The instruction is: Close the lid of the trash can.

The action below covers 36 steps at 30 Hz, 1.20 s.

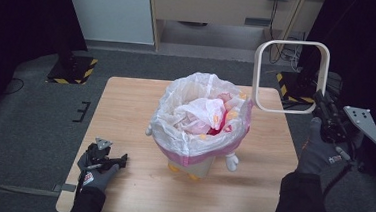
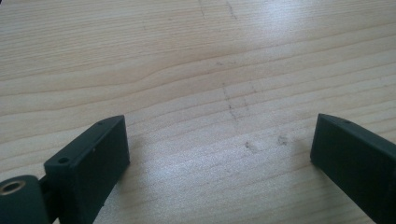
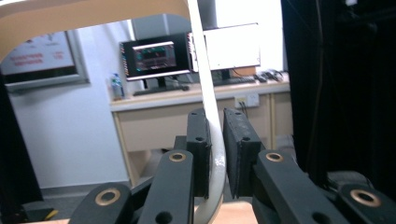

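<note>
A small pink and white bin [image 1: 197, 159] with stubby feet stands mid-table, lined with a translucent white bag [image 1: 198, 111] that holds crumpled rubbish. My right gripper [image 1: 322, 103] is raised beyond the table's right edge, shut on a cream square ring [image 1: 289, 75] that stands upright in the air. In the right gripper view the ring's thin rim [image 3: 211, 126] is pinched between the two black pads of the right gripper [image 3: 215, 140]. My left gripper [image 1: 119, 159] rests low at the table's front left. It stands open [image 2: 219, 144] over bare wood, with nothing between the fingers.
The wooden table [image 1: 125, 116] stands on grey carpet. Black stands with yellow-striped bases [image 1: 73, 70] sit at the far left and far right. A desk with monitors [image 3: 159, 58] lines the wall behind.
</note>
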### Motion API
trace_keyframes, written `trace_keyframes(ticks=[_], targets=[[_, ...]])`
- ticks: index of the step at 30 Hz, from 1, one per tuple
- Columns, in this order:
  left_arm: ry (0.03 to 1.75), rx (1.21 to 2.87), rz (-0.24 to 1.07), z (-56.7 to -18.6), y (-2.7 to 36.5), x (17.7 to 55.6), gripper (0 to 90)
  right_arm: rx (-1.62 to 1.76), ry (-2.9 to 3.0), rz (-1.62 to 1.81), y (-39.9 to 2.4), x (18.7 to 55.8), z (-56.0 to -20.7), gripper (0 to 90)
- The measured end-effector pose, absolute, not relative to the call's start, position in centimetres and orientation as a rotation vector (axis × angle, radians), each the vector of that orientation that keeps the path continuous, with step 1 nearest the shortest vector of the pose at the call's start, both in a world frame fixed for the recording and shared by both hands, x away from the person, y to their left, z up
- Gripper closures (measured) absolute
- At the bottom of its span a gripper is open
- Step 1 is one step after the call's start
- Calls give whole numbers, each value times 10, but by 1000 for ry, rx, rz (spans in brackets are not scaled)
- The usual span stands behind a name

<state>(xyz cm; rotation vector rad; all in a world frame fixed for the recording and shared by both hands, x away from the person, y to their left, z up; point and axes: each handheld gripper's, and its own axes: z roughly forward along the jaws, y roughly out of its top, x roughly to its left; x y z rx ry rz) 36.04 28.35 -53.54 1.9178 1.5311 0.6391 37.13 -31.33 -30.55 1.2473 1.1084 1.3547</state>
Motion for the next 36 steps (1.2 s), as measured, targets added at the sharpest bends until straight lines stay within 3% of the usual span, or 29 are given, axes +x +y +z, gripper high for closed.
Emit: trace_keyframes(ticks=[20,36], targets=[[1531,1918,638,-535,283,360,35,958,1466,1655,-272,382,-266,812],[1530,1918,637,-535,284,361,34,773,1837,1787,-240,407,-258,817]])
